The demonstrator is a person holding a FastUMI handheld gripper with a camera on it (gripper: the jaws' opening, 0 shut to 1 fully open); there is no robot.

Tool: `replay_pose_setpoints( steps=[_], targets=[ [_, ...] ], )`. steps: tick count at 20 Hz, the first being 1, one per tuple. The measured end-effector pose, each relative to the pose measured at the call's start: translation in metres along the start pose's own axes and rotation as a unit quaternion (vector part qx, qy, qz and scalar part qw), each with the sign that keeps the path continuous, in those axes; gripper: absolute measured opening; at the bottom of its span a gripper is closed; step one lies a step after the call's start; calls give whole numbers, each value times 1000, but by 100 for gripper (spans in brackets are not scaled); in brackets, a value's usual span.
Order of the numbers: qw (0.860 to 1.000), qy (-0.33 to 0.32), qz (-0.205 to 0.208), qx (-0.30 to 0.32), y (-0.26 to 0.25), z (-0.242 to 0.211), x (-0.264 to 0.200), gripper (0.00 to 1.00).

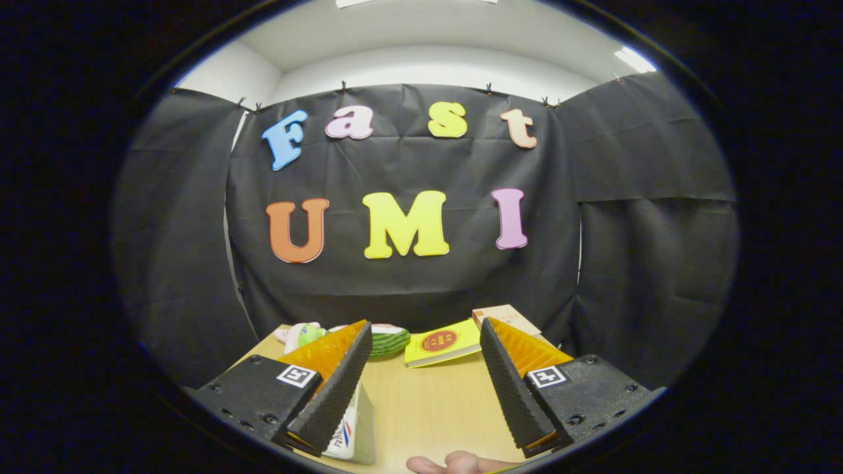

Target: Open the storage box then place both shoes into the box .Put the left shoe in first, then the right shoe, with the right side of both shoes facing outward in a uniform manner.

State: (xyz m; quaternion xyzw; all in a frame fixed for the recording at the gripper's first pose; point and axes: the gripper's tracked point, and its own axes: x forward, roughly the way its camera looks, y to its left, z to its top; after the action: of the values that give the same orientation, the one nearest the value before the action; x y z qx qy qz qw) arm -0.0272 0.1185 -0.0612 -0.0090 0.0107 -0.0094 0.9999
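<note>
Holding the gripper (421, 388) level over the wooden table (428, 408), you have its fingers spread wide with nothing between them. A fingertip (454, 463) shows nearest, below the gap. Tucked under the left finger is a white box corner (352, 428), possibly the storage box; I cannot tell. Beyond lie a watermelon-patterned toy (388, 342), a yellow booklet (442, 343) and a cardboard box (507, 316). No shoes are identifiable ahead.

On the table (421, 408), the booklet (442, 342) lies at the far edge. Left of it sits the watermelon toy (390, 342), then a plush toy (299, 334); a wooden block (508, 317) lies right, behind it.
</note>
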Motion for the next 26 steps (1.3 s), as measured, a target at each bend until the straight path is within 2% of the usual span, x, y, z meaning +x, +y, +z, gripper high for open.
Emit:
replay_pose_setpoints(
  steps=[6, 26],
  targets=[
    [1000, -4, 27, -1, 9, 1, 2, 100],
    [1000, 6, 4, 11, 0, -2, 4, 100]
  ],
)
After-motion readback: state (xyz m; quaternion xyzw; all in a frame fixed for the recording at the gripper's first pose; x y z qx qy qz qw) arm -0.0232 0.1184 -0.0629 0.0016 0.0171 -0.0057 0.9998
